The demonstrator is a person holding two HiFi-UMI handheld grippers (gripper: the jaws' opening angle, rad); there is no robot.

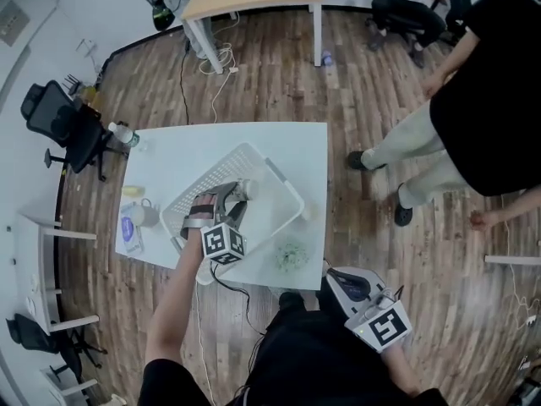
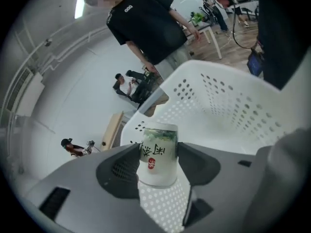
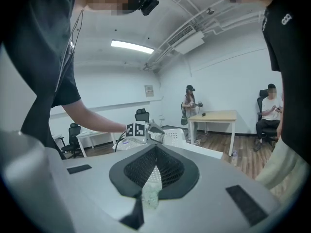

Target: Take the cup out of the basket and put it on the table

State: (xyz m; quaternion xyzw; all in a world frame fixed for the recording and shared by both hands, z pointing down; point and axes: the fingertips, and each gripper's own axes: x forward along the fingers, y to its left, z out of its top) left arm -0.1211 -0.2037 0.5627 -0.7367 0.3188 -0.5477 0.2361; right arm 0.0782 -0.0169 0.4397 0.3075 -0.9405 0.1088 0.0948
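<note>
- Head view — the take-out step is under way, by my reading: the left claw (image 1: pixel 237 203) hangs over the middle of the basket (image 1: pixel 272 169), which sits slantwise on the white table (image 1: pixel 287 142).
- Left gripper view: both pads press the sides of the cup (image 2: pixel 158 152). The grip looks firm, and the basket's perforated floor and wall show behind it.
- The right claw (image 3: pixel 155 152) has its tips together with nothing in them. It is held off the near right corner, well apart from the work.
- Next move, as I judge it: carry the cup over the basket's rim, then set it upright on a bare patch. The far right corner looks freest.
- In the way — the basket wall itself. A green wad (image 1: pixel 292 256) lies by the near edge, small clutter (image 1: pixel 135 218) along the left edge, and a bottle (image 1: pixel 125 134) at the far left corner.
- A bystander (image 1: pixel 473 100) stands beyond the right edge.
</note>
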